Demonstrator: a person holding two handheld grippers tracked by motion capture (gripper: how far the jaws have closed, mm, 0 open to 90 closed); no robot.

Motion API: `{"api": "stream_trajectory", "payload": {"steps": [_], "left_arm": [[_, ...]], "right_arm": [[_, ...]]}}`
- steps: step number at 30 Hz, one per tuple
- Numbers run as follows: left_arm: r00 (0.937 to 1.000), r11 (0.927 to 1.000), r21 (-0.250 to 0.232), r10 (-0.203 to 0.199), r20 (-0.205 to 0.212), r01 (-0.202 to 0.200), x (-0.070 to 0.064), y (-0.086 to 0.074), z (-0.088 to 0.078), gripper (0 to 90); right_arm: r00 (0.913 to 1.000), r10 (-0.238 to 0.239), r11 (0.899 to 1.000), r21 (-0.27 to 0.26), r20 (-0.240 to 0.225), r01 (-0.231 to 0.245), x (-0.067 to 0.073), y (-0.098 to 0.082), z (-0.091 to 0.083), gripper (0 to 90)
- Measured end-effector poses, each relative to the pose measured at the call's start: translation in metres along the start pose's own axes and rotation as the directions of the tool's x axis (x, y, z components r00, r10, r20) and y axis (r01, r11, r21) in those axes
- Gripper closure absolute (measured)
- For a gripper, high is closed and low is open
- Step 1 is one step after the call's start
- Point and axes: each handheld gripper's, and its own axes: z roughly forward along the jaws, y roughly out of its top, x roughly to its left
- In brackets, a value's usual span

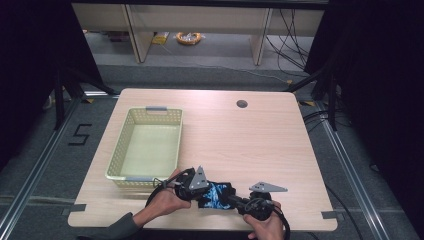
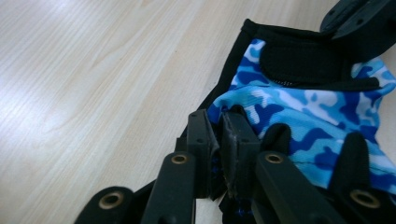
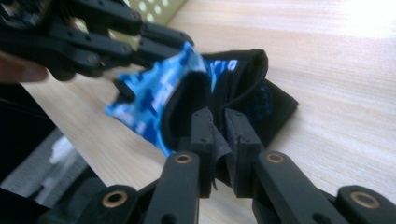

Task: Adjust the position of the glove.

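**Blue camouflage glove gripped from both ends near the basket**

Lying on the desk (image 1: 240,135), at its near edge, just past the near right corner of the basket (image 1: 145,145): a blue camouflage glove (image 1: 216,196) with black trim. Stretched between two grippers, left end nearer the basket, right end farther from it.

Left gripper (image 2: 219,144), on the basket side of the glove: fingers (image 2: 200,140) narrow, pinched on a black-edged fold of the blue fabric, with cloth visible between the pads in the left gripper view. Beyond that fold, a black strap across the glove's cuff and bare wood toward the basket side.

Right gripper (image 3: 219,133), on the side of the glove away from the basket: fingers (image 3: 240,140) narrow too, clamped on the black edge of the glove, a scrap of dark cloth squeezed between the pads. Glove raised and folded open there, showing a dark lining with blue dots. Left gripper seen again farther off in the right gripper view, holding the blue end in front of the basket's pale yellow perforated wall.

In the high view, left hand (image 1: 167,200) close beside the basket's near right corner, right hand (image 1: 265,225) well apart from the basket, at the desk's near edge. Basket pale yellow-green, standing on the left half of the desk.
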Motion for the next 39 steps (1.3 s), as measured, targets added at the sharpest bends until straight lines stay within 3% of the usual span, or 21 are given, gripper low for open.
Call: {"api": "stream_trajectory", "payload": {"steps": [3,5,7,12,13,14,17,18,19,20,21,22,25,27,30,31,32,34,35,37,39], "left_arm": [[0.9998,0.9999,0.001,-0.013,-0.015,0.013,0.002,-0.003,0.0,77.7],[0.9995,0.9998,0.01,-0.014,-0.027,0.014,0.004,-0.005,-0.003,77.0],[0.9988,0.9991,-0.002,-0.042,-0.027,0.041,0.004,-0.006,-0.004,73.9],[0.9969,0.9989,-0.006,-0.046,-0.064,0.046,0.004,-0.004,-0.015,68.4],[0.9959,0.9977,-0.021,-0.065,-0.062,0.064,0.003,-0.004,-0.016,67.0],[0.9959,0.998,-0.025,-0.059,-0.069,0.057,0.005,-0.004,-0.018,66.4],[0.9894,0.9924,-0.056,-0.114,-0.09,0.109,0.005,-0.006,-0.019,64.9],[0.988,0.9905,-0.063,-0.127,-0.087,0.122,0.006,-0.006,-0.02,64.1],[0.9895,0.992,-0.062,-0.115,-0.087,0.11,0.008,-0.006,-0.02,64.1],[0.9882,0.9916,-0.065,-0.118,-0.098,0.112,0.008,-0.006,-0.021,63.4],[0.9866,0.9882,-0.076,-0.139,-0.085,0.133,0.006,-0.005,-0.021,62.8],[0.9869,0.9894,-0.072,-0.132,-0.092,0.126,0.006,-0.005,-0.023,61.7],[0.9843,0.9822,-0.108,-0.162,-0.07,0.154,0.001,-0.004,-0.027,58.5],[0.9867,0.9854,-0.084,-0.153,-0.056,0.148,-0.003,-0.005,-0.033,57.2],[0.9811,0.9772,-0.093,-0.193,-0.017,0.191,-0.01,-0.011,-0.038,52.9],[0.9811,0.9777,-0.084,-0.193,-0.005,0.192,-0.011,-0.013,-0.04,51.6],[0.9784,0.9746,-0.087,-0.206,0.011,0.206,-0.013,-0.016,-0.041,50.8],[0.9787,0.9762,-0.07,-0.205,0.016,0.205,-0.014,-0.021,-0.043,48.8],[0.97,0.9679,-0.065,-0.242,0.024,0.243,-0.015,-0.024,-0.043,47.5],[0.9529,0.952,-0.057,-0.298,0.058,0.301,-0.013,-0.029,-0.044,45.6],[0.9429,0.9428,-0.046,-0.327,0.063,0.33,-0.011,-0.034,-0.043,44.9]], "right_arm": [[0.9994,0.032,0.999,0.018,0.009,-0.032,0.001,-0.002,0.001,79.8],[0.9996,0.026,0.999,0.021,0.006,-0.026,0.001,-0.002,0.002,78.8],[0.9992,-0.017,0.999,0.034,0.037,0.015,-0.001,-0.002,0.001,75.3],[0.9974,-0.025,0.999,0.043,0.068,0.022,0.0,-0.003,-0.002,66.9],[0.9976,-0.005,0.999,0.047,0.07,0.001,0.003,-0.003,-0.003,65.4],[0.9963,-0.035,0.998,0.045,0.078,0.032,0.001,-0.003,-0.004,64.2],[0.997,0.009,0.998,0.055,0.077,-0.013,0.007,-0.006,-0.005,60.7],[0.9944,-0.049,0.998,0.054,0.093,0.045,0.004,-0.005,-0.006,60.0],[0.994,-0.051,0.997,0.059,0.097,0.045,0.005,-0.005,-0.007,59.1],[0.9948,-0.02,0.998,0.065,0.099,0.014,0.009,-0.006,-0.007,58.7],[0.9928,-0.064,0.996,0.064,0.101,0.058,0.006,-0.005,-0.007,58.7],[0.9922,-0.069,0.996,0.06,0.104,0.063,0.006,-0.005,-0.008,58.4],[0.9886,-0.094,0.994,0.06,0.117,0.088,0.007,-0.004,-0.009,56.2],[0.9847,-0.121,0.992,0.05,0.125,0.115,0.008,-0.003,-0.012,56.2],[0.9817,-0.149,0.988,0.05,0.119,0.144,0.012,0.001,-0.016,56.3],[0.9756,-0.178,0.984,0.045,0.128,0.174,0.011,0.002,-0.017,56.4],[0.9728,-0.188,0.982,0.05,0.135,0.183,0.011,0.003,-0.018,56.5],[0.97,-0.2,0.979,0.057,0.138,0.194,0.011,0.004,-0.02,56.1],[0.9774,-0.18,0.983,0.05,0.112,0.175,0.01,0.004,-0.019,55.1],[0.9787,-0.169,0.985,0.041,0.117,0.165,0.006,0.006,-0.021,53.5],[0.9794,-0.153,0.988,0.042,0.132,0.149,0.003,0.01,-0.021,48.4]]}}
